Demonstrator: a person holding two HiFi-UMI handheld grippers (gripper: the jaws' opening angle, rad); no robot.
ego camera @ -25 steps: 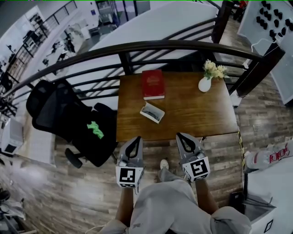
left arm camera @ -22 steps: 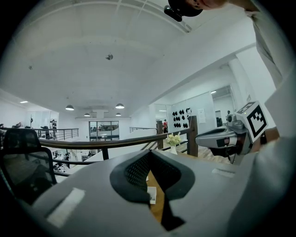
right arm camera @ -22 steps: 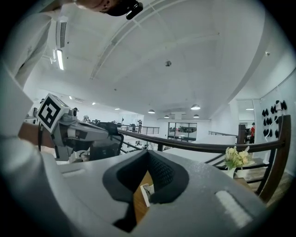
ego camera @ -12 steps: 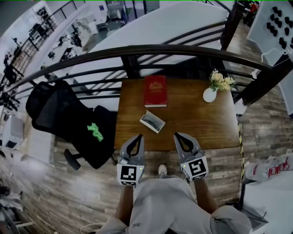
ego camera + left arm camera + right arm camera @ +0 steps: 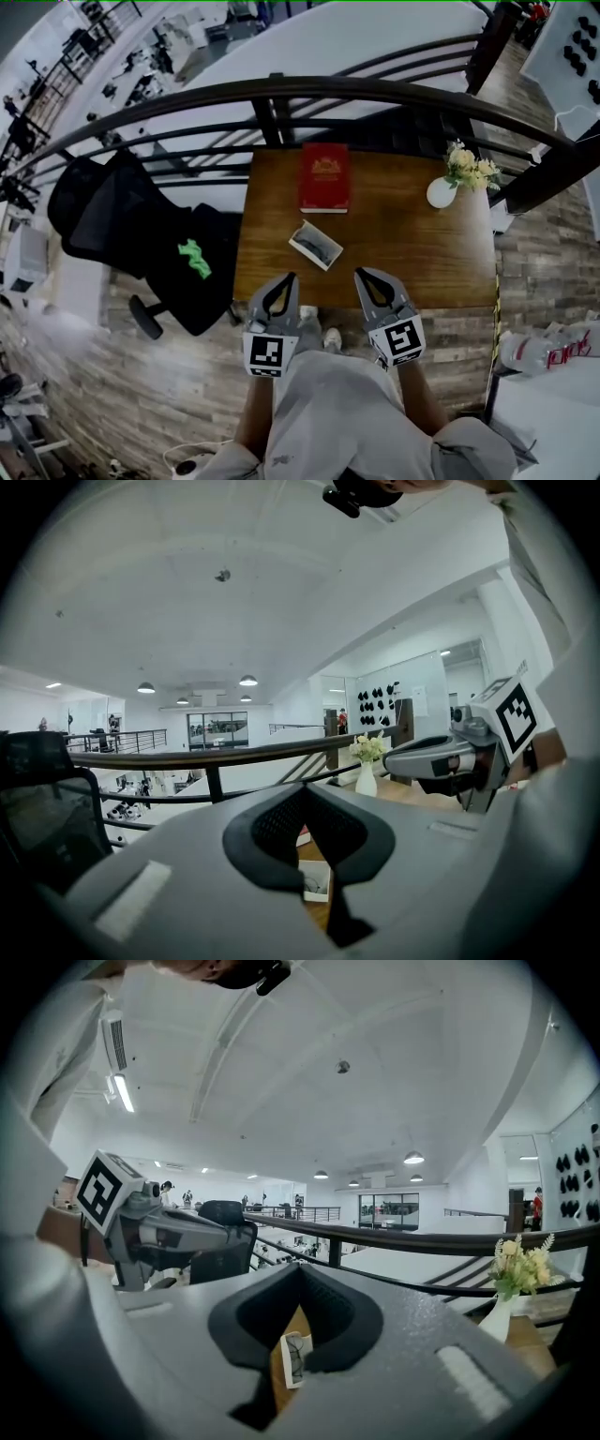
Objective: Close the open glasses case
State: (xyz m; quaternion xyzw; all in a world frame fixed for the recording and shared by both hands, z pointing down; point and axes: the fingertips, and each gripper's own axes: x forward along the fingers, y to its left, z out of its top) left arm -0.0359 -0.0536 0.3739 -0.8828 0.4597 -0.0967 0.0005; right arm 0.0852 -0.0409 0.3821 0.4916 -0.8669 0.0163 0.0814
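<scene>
Two grippers clenched, nothing btwn jaws: left gripper (image 5: 289,277), right gripper (image 5: 360,273) over bench (image 5: 412,253) nr edge. Glasses case (image 5: 316,245) open mid-bench, untouched; red book (image 5: 325,176), vase (image 5: 441,192) beyond.

The glasses case (image 5: 316,245) lies open and askew on the wooden surface (image 5: 412,253), white-edged with a dark inside, near the front edge.

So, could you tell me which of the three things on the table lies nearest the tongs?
The glasses case; the book and vase sit farther back by the railing.
</scene>
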